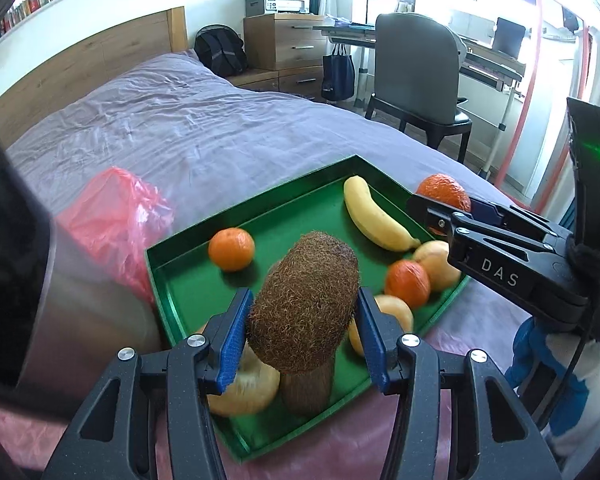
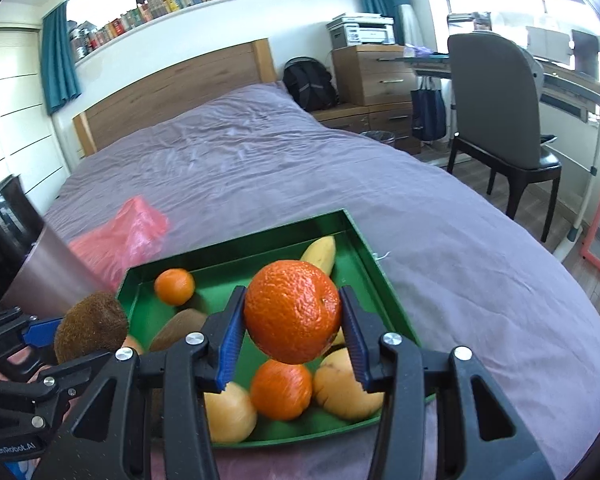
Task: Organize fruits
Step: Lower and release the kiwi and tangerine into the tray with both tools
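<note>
Left wrist view: the left gripper [image 1: 303, 332] clamps a fuzzy brown kiwi [image 1: 303, 300] above the green tray [image 1: 188, 284] on the bed [image 1: 188, 128]. The right gripper [image 2: 292, 334] grips a large orange [image 2: 293, 311] over the tray's banana [image 2: 320, 254], tangerines and pale fruits.

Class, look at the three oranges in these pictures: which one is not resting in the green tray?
The big orange clamped in the right gripper, held up above the green tray. The other two, the far-corner orange and the lower orange, lie on the tray floor.
</note>
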A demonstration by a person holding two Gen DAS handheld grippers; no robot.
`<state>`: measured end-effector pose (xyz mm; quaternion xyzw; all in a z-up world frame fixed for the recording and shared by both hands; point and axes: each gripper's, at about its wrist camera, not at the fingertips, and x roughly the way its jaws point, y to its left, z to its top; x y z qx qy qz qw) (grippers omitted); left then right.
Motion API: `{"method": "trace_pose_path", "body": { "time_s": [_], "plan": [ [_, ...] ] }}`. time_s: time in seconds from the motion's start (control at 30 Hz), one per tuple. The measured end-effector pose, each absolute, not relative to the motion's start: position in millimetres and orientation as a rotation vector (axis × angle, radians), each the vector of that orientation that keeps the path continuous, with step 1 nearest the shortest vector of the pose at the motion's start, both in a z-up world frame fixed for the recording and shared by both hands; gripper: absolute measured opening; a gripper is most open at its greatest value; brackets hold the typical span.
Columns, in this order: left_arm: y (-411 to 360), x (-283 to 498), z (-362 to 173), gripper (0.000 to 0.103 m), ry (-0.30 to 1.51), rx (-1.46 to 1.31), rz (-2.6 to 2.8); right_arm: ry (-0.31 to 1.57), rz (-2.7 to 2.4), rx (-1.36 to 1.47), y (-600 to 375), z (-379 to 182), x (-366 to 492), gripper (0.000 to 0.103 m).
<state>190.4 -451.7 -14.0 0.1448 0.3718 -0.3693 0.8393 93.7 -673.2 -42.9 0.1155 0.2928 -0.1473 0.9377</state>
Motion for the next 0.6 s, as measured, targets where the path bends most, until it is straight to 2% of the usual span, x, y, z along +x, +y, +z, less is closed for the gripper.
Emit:
{"method": "trace_pose_path", "body": {
  "time_s": [0.6],
  "plan": [
    [-479.0, 209.3, -56.6, 0.046, 0.728, 0.288, -0.803, 0.566, -0.43, 0.259, -694.3, -88.2, 110.0, 0.07]
  ]
}}
